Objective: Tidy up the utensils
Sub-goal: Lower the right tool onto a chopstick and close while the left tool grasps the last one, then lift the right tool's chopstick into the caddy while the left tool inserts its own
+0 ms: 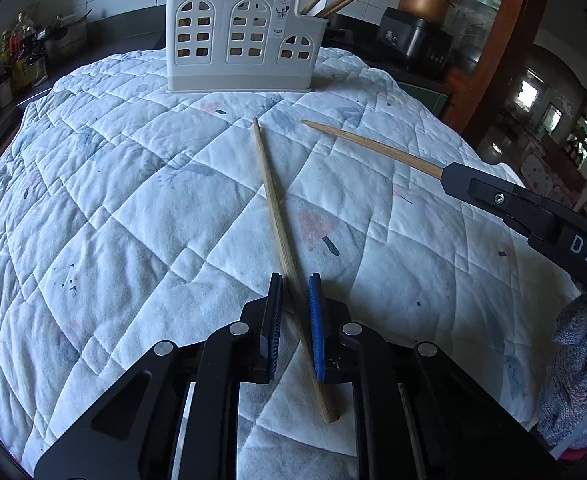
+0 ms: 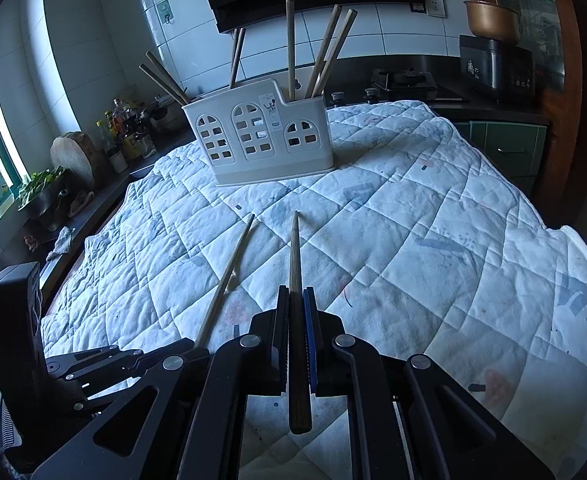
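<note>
A white utensil holder (image 1: 237,40) (image 2: 261,136) with arched window cut-outs stands upright at the far side of the quilted cloth, and several chopsticks lean in it. My left gripper (image 1: 295,280) is shut on a pale wooden chopstick (image 1: 271,200) that crosses slantwise between its pads. Its far tip points toward the holder and rests on or just above the cloth. My right gripper (image 2: 296,292) is shut on a darker chopstick (image 2: 294,252), held lengthwise and pointing at the holder. In the left wrist view the right gripper (image 1: 453,176) reaches in from the right with its chopstick (image 1: 373,146) sticking out.
A white quilted cloth (image 1: 113,220) (image 2: 433,240) covers the table. On the left counter are bottles (image 2: 125,128), a round wooden board (image 2: 73,156) and a bowl of greens (image 2: 39,188). A stove (image 2: 405,80) and a black rice cooker (image 1: 413,40) stand behind. A knitted sleeve (image 1: 573,360) shows at the right.
</note>
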`<move>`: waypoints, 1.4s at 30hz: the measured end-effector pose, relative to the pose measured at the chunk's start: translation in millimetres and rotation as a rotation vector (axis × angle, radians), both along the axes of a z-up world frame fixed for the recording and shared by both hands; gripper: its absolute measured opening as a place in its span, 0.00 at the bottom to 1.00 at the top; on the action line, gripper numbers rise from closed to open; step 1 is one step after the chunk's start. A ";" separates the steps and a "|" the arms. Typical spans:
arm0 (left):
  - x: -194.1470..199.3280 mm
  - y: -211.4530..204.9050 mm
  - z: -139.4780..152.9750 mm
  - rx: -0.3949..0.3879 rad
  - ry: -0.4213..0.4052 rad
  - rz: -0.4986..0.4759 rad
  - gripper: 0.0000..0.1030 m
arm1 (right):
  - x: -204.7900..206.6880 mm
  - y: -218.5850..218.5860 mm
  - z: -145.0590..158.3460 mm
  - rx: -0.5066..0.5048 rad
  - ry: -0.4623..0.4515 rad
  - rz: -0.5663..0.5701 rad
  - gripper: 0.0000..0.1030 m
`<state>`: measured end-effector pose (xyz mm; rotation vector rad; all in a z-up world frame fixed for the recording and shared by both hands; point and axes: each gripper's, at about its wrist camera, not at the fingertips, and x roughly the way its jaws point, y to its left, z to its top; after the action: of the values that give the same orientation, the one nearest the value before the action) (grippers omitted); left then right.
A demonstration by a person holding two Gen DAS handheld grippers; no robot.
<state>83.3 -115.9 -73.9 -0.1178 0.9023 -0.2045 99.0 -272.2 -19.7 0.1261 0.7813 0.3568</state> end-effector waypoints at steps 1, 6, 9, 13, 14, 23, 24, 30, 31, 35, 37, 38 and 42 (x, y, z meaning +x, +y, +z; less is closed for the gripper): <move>0.1 0.0 0.0 0.002 0.000 -0.001 0.11 | -0.2 0.1 0.3 0.000 -0.001 0.000 0.07; -2.0 7.6 4.1 -0.012 -0.006 0.006 0.06 | -2.6 -0.2 4.8 -0.006 -0.012 -0.004 0.07; -4.1 18.5 14.2 -0.024 -0.034 0.017 0.06 | -3.9 -0.4 10.8 -0.015 -0.026 -0.004 0.07; -6.1 32.5 32.6 -0.042 -0.088 0.025 0.06 | -3.5 0.8 21.9 -0.030 -0.051 0.000 0.07; -6.8 36.2 37.5 -0.052 -0.103 0.025 0.06 | -3.1 1.2 25.1 -0.032 -0.058 0.002 0.07; -4.4 60.9 73.9 -0.127 -0.206 0.000 0.06 | 8.5 7.2 56.2 -0.045 -0.096 0.042 0.07; -2.9 62.5 76.6 -0.124 -0.214 -0.002 0.06 | 10.9 8.5 60.0 -0.052 -0.101 0.048 0.07; 12.9 70.1 95.6 -0.117 -0.232 -0.031 0.06 | 31.9 18.3 84.6 -0.091 -0.115 0.092 0.07; 16.8 70.8 100.9 -0.116 -0.236 -0.040 0.06 | 35.9 19.7 90.9 -0.102 -0.123 0.097 0.07; 32.4 73.1 122.9 -0.098 -0.252 -0.066 0.06 | 53.7 21.2 117.5 -0.116 -0.139 0.123 0.07; 41.2 75.4 134.3 -0.090 -0.260 -0.071 0.06 | 63.4 22.5 133.0 -0.130 -0.146 0.136 0.07; 45.3 76.0 139.9 -0.083 -0.267 -0.072 0.06 | 67.7 23.3 140.1 -0.139 -0.148 0.144 0.07; 58.6 76.4 163.8 -0.046 -0.306 -0.077 0.06 | 85.3 26.5 168.3 -0.172 -0.157 0.162 0.07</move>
<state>141.9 -39.6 89.9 -0.0916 0.5983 -0.3067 184.3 -245.7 148.6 -0.1264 0.6646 0.4454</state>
